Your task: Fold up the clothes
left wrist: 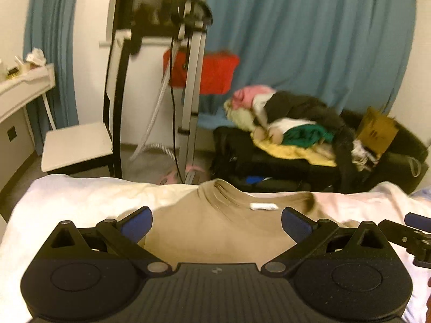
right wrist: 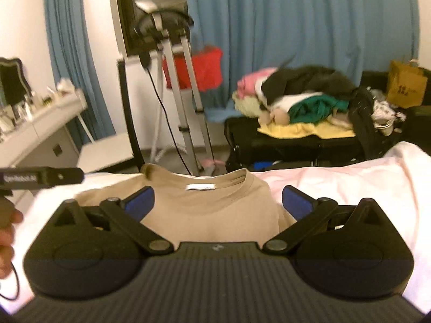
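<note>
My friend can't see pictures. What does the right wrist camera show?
A tan T-shirt lies flat on a white bed, collar pointing away, with the right gripper over it, jaws wide open and holding nothing. Behind the bed, a messy clothes pile sits before blue curtains.

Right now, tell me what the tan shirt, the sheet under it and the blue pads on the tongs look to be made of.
Tan shirt: soft knit, probably cotton jersey, matte; ribbed collar and a white sewn-in label.
White sheet: woven cloth, likely cotton, matte, with soft rumples.
Blue pads: look like rubber or foam, dull finish, on black arms that seem to be plastic; blur leaves it open.
</note>
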A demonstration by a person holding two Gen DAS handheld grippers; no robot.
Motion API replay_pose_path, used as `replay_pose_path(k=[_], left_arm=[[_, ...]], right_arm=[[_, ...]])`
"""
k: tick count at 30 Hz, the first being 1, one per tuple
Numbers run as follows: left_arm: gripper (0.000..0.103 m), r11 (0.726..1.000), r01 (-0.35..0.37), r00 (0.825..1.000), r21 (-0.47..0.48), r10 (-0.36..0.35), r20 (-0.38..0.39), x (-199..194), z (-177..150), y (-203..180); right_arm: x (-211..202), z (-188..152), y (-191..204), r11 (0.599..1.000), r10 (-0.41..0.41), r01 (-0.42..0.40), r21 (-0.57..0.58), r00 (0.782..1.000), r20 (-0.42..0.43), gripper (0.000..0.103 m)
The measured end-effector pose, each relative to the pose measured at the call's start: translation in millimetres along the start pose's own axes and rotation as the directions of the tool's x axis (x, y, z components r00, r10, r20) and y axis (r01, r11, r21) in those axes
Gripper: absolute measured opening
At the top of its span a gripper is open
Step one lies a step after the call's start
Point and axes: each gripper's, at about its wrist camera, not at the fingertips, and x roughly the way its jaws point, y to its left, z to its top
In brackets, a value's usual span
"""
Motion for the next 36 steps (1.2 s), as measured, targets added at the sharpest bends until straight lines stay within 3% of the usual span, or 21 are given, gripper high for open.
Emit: replay_pose_path(k=[6,10,13,17,20,23,26,30,36], left_arm=[[0.103,1.000,-0.009,0.998,-0.019,0.010,0.059,-115,-42,-19],[0.103,0.997,-0.005,0.998,-0.071,0.009,0.057,-174,-67,-16],[0.103,0.994,-0.012,0.998,-0.104,0.019,0.066,-207,-79,-7],[0.102,0.987,-0.034,0.996,-0.159,0.046,0.072,-220,-87,14],[0.100,0.967,-0.025,0.999,-0.253,0.036,0.041,-205,-98,38],[0.094,0.927,-0.012,1.000,-0.375,0.016,0.007,-173,-115,72],[0.086,0.860,-0.006,1.000,-0.510,-0.005,-0.019,-136,-132,110],[0.083,0.761,0.019,1.000,-0.648,-0.030,-0.006,-88,-147,158],[0.081,0.707,0.046,0.999,-0.706,-0.025,0.040,-15,-127,198]], right_arm=[[-123,-36,20,0.998,0.011,-0.018,0.066,0.994,0.110,0.103],[-177,-60,33,0.997,-0.022,0.011,0.078,0.989,0.148,0.103],[-203,-75,40,0.993,-0.030,0.009,0.115,0.983,0.179,0.103],[-218,-99,41,0.979,0.001,-0.041,0.199,0.981,0.196,0.103],[-217,-127,34,0.961,0.026,-0.082,0.264,0.977,0.209,0.103],[-201,-155,23,0.954,0.026,-0.078,0.290,0.983,0.179,0.103],[-177,-164,12,0.955,0.038,-0.080,0.285,0.988,0.149,0.103],[-146,-171,2,0.944,0.065,-0.100,0.315,0.991,0.117,0.103],[-89,-177,-6,0.942,0.058,-0.077,0.326,0.996,0.069,0.103]])
